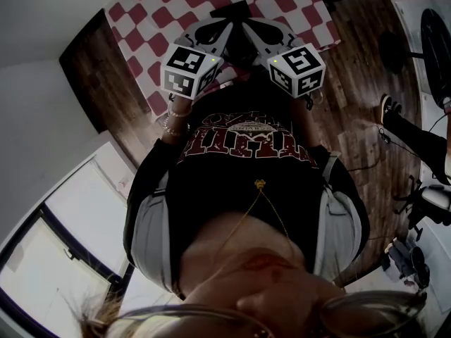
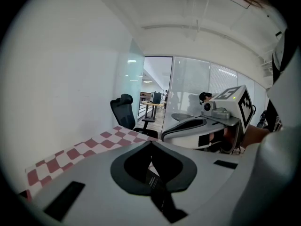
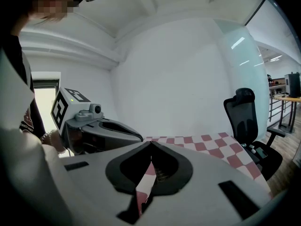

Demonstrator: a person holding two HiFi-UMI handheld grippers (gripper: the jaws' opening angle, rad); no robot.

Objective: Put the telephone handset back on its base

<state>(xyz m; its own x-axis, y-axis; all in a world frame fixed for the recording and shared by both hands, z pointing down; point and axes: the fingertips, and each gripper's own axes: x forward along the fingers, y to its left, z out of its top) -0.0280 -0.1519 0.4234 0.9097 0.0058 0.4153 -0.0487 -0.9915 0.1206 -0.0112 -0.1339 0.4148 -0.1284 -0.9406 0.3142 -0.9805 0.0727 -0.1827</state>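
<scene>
Head view dim, underexposed; window point(image 1: 63, 252) blown out. Gripper views bright, evenly lit, soft shadows. Reflected glare on glass partition point(image 2: 190, 84) ahead of left gripper point(image 2: 150, 143). Strong fisheye, black vignetted corners; gripper bodies near lens slightly soft.

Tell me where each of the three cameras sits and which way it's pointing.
Head view: on the person's head, looking steeply down past the torso at the left gripper, right gripper and checkered table.
Left gripper view: rides the left gripper, looking along its shut jaws toward an office chair; right gripper at right.
Right gripper view: rides the right gripper, facing a white wall; left gripper and the person's wrist at left.
Shared: all three show the checkered table.
</scene>
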